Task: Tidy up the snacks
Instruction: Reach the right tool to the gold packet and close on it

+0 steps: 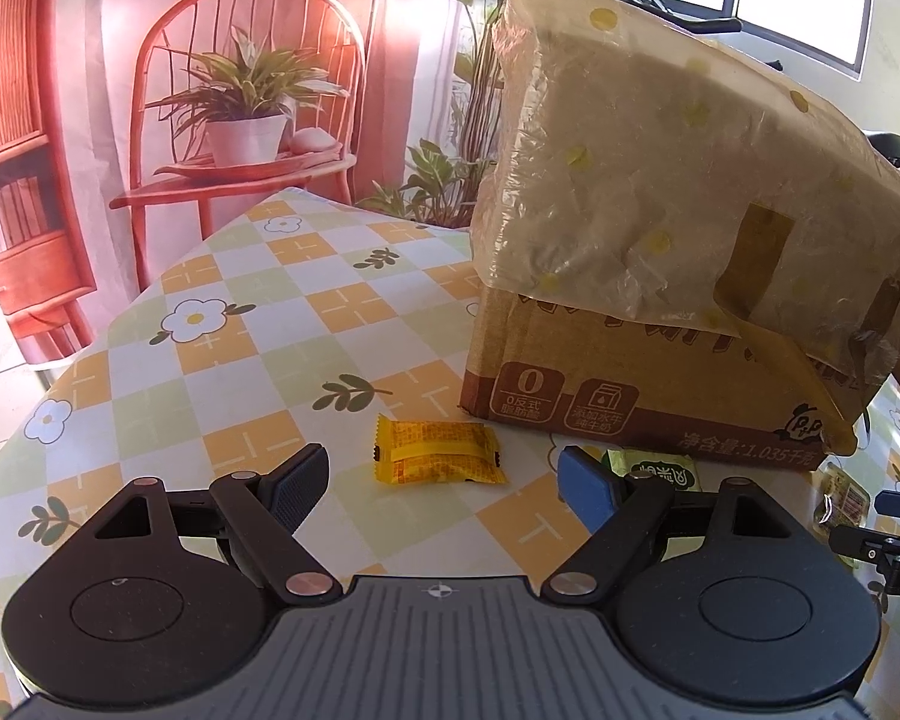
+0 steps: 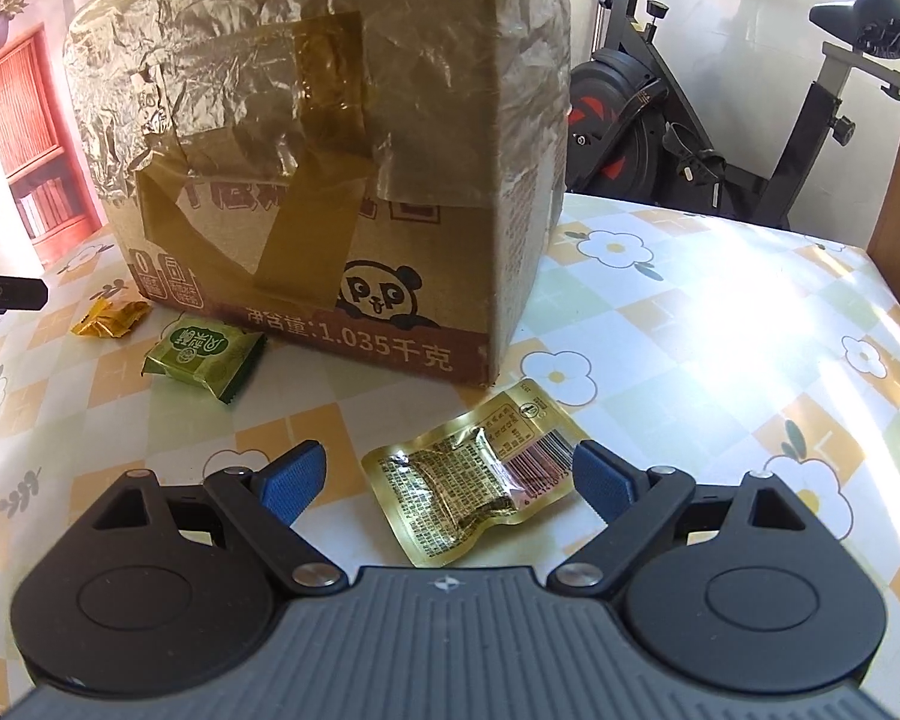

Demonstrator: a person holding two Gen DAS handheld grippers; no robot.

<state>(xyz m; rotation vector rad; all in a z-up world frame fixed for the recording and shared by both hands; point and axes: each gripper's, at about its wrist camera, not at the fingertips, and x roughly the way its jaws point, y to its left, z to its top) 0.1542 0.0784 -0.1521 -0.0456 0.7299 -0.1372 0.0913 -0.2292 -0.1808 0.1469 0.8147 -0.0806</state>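
The sorting looked barely begun, judging from how things lay: three snack packets were loose on the table [image 2: 720,324], none in any container that could be seen. The left tongs [image 1: 444,480] were spread wide and empty, with the yellow candy packet [image 1: 438,453] lying flat on the checked cloth between and just ahead of the tips, touching neither. The right tongs [image 2: 447,480] were likewise wide apart and held nothing; the gold vacuum pouch [image 2: 480,483] lay between the blue pads [image 2: 291,483], its barcoded end near the right-side pad, though whether it touched could not be told. A green packet [image 2: 204,363] sat near the foot of the cardboard box [image 2: 390,276], and in the left view only its top showed behind a fingertip. The small gold wrapper farther left in the right wrist view was probably the same yellow candy, but that was a guess. All three still seemed to need picking up and putting away, presumably in the box. The box's top was out of sight in both views, wrapped in crinkled plastic film [image 1: 660,180] and brown tape, so whether it was open, or already held snacks, could not be made out. Strong glare washed out the cloth on the right.
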